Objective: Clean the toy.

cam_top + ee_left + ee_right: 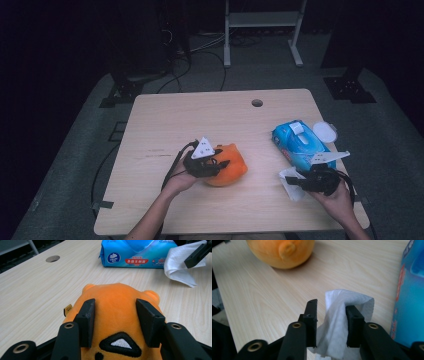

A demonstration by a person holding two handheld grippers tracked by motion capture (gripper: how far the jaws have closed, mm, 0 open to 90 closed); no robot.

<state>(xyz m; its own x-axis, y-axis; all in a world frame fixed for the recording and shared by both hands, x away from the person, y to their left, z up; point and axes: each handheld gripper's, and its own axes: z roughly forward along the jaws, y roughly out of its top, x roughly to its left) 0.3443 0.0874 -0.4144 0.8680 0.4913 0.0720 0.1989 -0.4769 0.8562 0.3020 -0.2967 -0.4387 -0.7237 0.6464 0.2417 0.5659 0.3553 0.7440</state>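
Grippers at work: left gripper (223, 164) clasps one orange plush toy (230, 165); right gripper (292, 181) pinches one white wipe (337, 325) beside one blue pack (300, 145).

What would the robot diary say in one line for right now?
left hand-held gripper: around orange plush toy | right hand-held gripper: around white wipe | blue wipes pack: on table

Orange plush toy (227, 166); white wipe (292, 182)

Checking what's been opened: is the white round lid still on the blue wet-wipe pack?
No: the white round lid lies on the table beside the blue wet-wipe pack.
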